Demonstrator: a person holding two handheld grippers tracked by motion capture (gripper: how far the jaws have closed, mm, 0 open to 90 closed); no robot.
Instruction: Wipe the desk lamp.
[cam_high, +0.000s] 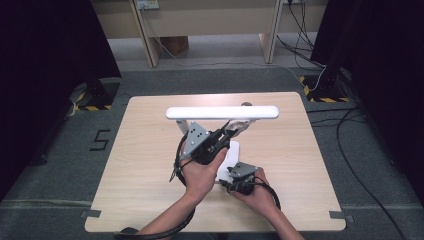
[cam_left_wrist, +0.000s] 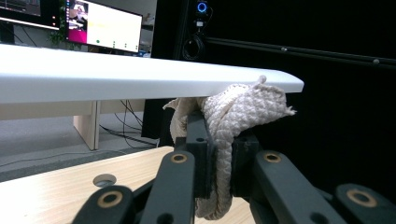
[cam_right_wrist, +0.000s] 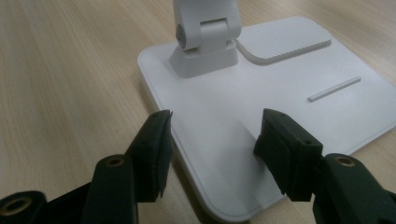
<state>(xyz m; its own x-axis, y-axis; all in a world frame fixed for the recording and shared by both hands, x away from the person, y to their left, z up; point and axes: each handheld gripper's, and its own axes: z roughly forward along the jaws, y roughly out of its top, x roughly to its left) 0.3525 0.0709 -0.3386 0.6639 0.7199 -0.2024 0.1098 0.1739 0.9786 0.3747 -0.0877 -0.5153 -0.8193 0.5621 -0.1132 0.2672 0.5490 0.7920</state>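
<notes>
The cream knitted cloth (cam_left_wrist: 243, 109), bunched into a thick wad, sits pinched in my left gripper (cam_left_wrist: 219, 154), whose black jaws are clamped tight on it, and in the left gripper view its upper folds press against the underside of the long white lamp bar (cam_left_wrist: 140, 77), near that bar's rounded end. From the high view the bar (cam_high: 222, 112) runs across the table from side to side, level above the pale wooden tabletop (cam_high: 145, 175), so its long axis lies crosswise to me; the cloth (cam_high: 239, 126) meets it right of the middle. I judge the step in hand to be wiping the bar's underside, and to do it well I should keep the wad pressed lightly upward and slide it along the bar's length rather than across it, easing off before the end so the cloth does not slip past the edge. My right gripper (cam_right_wrist: 212, 140) has its jaws spread wide, one on each side of a corner of the flat white lamp base (cam_right_wrist: 280, 93); the pads appear to flank the plate without pinching it, so I would settle them firmly there to stop the lamp from shifting or tipping while I wipe.
</notes>
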